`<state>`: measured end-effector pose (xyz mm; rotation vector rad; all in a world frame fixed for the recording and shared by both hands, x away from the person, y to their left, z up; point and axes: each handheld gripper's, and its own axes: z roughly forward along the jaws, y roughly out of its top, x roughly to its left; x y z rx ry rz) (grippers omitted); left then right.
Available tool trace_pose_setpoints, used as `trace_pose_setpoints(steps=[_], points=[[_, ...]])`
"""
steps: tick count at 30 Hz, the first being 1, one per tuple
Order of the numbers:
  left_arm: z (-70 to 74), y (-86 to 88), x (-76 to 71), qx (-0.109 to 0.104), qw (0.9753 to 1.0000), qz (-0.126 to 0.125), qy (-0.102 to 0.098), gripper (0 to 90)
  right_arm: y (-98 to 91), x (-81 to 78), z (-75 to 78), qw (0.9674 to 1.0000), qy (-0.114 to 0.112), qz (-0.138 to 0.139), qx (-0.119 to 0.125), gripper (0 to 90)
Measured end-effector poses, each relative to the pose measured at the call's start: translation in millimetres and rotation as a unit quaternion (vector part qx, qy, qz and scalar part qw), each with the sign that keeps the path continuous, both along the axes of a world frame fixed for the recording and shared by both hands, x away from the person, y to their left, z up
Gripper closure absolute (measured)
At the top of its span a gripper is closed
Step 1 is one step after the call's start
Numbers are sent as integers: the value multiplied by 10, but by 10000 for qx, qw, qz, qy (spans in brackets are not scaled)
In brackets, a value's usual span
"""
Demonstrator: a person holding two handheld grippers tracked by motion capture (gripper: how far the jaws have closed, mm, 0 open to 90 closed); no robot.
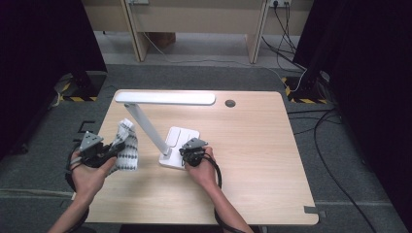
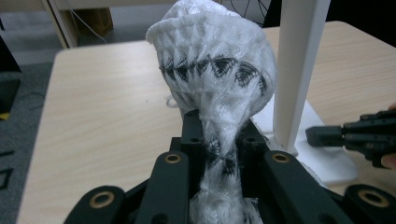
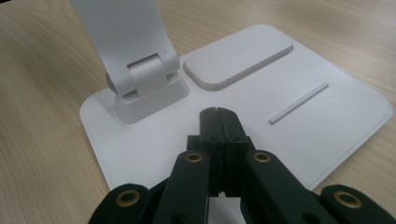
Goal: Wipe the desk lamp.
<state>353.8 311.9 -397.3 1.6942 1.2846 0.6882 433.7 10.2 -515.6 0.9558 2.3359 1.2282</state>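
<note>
1. On a light wooden rectangular table (image 1: 252, 160) with rounded corners stands a white plastic desk lamp (image 1: 163, 98), its flat square base (image 1: 176, 141) near the middle of the near half, its arm slanting up towards the far left corner and carrying a long horizontal light bar.
2. Near the left edge, the left gripper (image 1: 112, 151) is clenched on a white knitted cloth with black zigzag bands (image 1: 125, 145), holding it bunched and lifted clear of the tabletop, just beside the lamp arm.
3. In the left gripper view the cloth (image 2: 215, 79) bulges above the jaws, pinched between them.
4. The right gripper (image 1: 187, 151) rests at the near edge of the lamp base, jaws pressed together with nothing between them; the right gripper view shows their tips over the base (image 3: 327, 121).
5. A round grommet hole (image 1: 230, 103) sits by the far edge.
6. Around the table lie grey carpet (image 1: 204, 77), black cables (image 1: 335, 160), dark curtains at both sides, and a pale wooden desk (image 1: 194, 19) beyond.
</note>
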Motion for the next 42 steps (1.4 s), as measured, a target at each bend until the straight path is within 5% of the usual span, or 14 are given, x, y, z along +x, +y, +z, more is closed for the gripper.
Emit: trace_pose_setpoints(steps=[13, 29, 42], points=[[589, -40, 132, 293, 9982, -173, -501, 771, 2, 0, -1, 10000, 2, -8, 14, 900], [812, -144, 99, 288, 9957, -400, -780, 768, 1, 0, -1, 10000, -5, -8, 4, 900], [875, -232, 107, 640, 9926, -554, -867, 763, 3, -1, -2, 10000, -11, -7, 9, 900]])
